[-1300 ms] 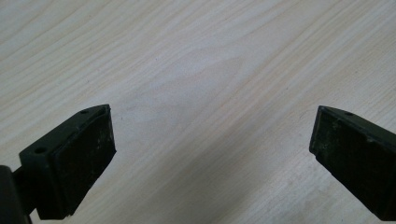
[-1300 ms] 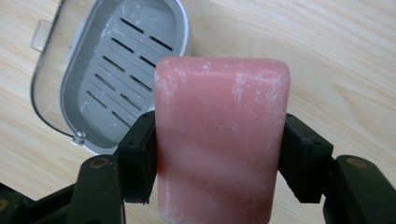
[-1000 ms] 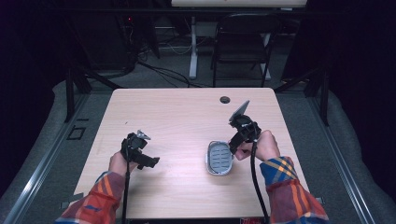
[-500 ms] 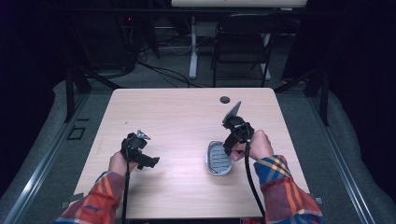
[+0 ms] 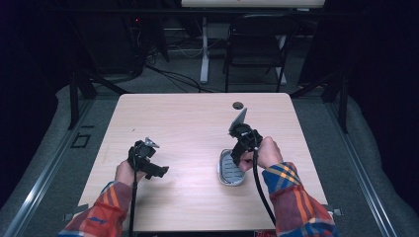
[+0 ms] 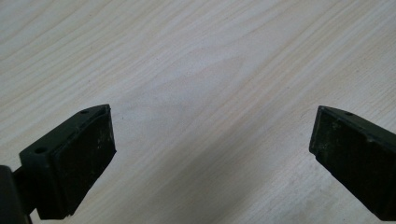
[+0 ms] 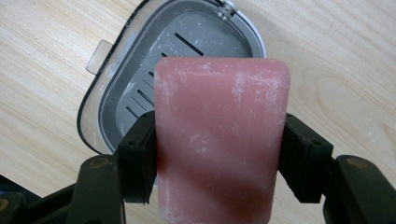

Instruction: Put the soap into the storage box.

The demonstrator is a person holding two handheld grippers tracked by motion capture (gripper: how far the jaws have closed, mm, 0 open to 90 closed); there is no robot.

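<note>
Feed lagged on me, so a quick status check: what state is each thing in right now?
Left gripper: open, nothing between the jaws, over bare table.
Right gripper: shut on the pink soap bar, above the dish.
Soap dish: grey, slotted, empty, flat on the table.

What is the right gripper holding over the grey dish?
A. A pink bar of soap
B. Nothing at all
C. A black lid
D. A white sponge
A: in the right gripper view, the right gripper has its jaws clamped on the sides of a pink bar of soap, with the grey slotted dish beneath it.
</note>
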